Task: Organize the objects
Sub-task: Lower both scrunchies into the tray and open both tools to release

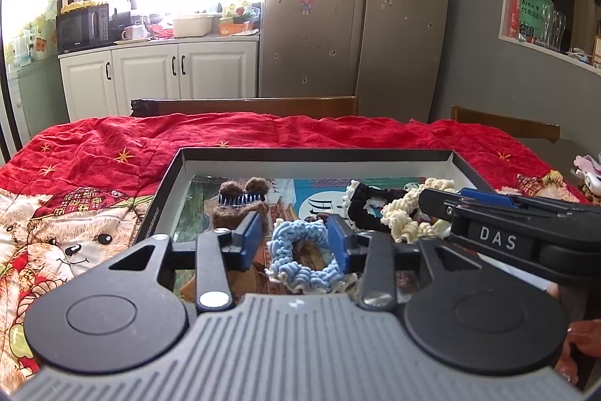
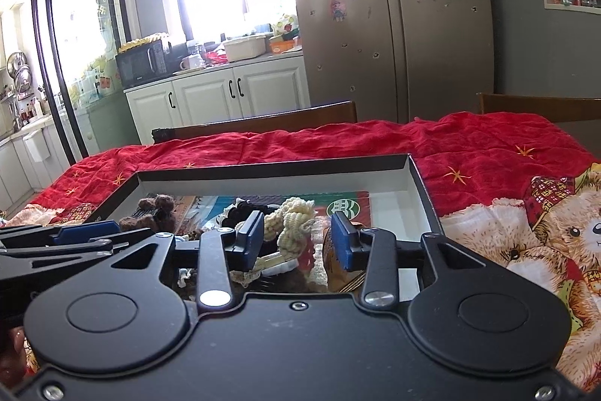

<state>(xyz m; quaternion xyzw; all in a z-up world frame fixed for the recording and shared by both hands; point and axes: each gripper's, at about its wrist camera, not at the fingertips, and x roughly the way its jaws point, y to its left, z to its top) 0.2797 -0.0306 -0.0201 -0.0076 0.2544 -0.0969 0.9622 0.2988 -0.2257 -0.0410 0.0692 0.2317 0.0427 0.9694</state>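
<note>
Left wrist view: the left gripper (image 1: 298, 238) is nearest, its blue fingers (image 1: 251, 238) spread apart with a blue scrunchie (image 1: 300, 256) lying between them. The right-hand finger seems to graze the scrunchie's edge, the left-hand one stands clear, so nothing is clamped. The scrunchie rests on the floor of a shallow box (image 1: 315, 156), near the box's front edge. Further into the box, left of the scrunchie, lies a brown furry hair clip (image 1: 240, 202); to the scrunchie's right are a black scrunchie (image 1: 366, 209) and a cream scrunchie (image 1: 403, 217). The right gripper (image 1: 526, 228) reaches over the box's right side.

Right wrist view: the right gripper (image 2: 296, 239) also has its fingers (image 2: 251, 241) apart, and the cream scrunchie (image 2: 293, 222) stands between them, touching neither pad as far as I can tell. A red bit (image 2: 307, 250) shows just below it. The box (image 2: 274, 166) sits on a bench covered by a red quilt (image 2: 488, 145) printed with teddy bears. Beyond the box stand wooden chair backs (image 2: 263, 123), then white cabinets (image 2: 210, 96) and a steel fridge (image 2: 394, 14).
</note>
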